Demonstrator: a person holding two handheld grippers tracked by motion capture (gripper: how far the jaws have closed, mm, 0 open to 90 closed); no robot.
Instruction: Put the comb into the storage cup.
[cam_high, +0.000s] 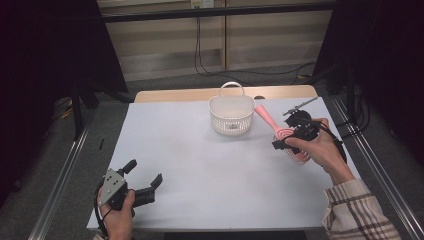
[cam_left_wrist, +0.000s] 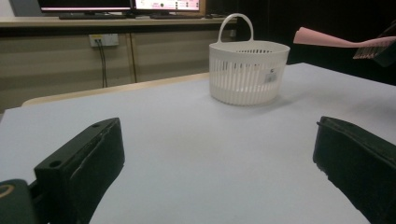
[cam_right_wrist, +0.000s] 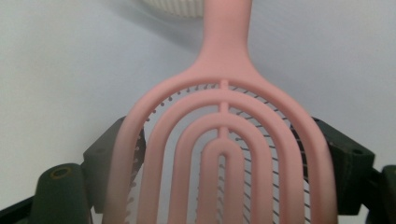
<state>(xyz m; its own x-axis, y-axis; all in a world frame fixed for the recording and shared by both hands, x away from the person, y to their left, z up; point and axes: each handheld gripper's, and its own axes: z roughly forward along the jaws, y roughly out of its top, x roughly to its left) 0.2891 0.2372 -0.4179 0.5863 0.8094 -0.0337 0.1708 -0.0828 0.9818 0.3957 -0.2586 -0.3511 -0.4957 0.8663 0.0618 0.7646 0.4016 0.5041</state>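
Left gripper (cam_high: 145, 177) rests low on the white surface (cam_high: 200, 165), fingers wide with nothing between them; right gripper (cam_high: 287, 142) has its fingers clamped on the pink hairbrush (cam_right_wrist: 224, 140), held off the surface, handle toward the white basket (cam_high: 231, 114)

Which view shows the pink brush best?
The right gripper view: the brush is close, its arched ribs and bristles clear, head clamped between the jaws. The high view shows it small beside the basket. The left gripper view shows its handle and part of the head, far off.
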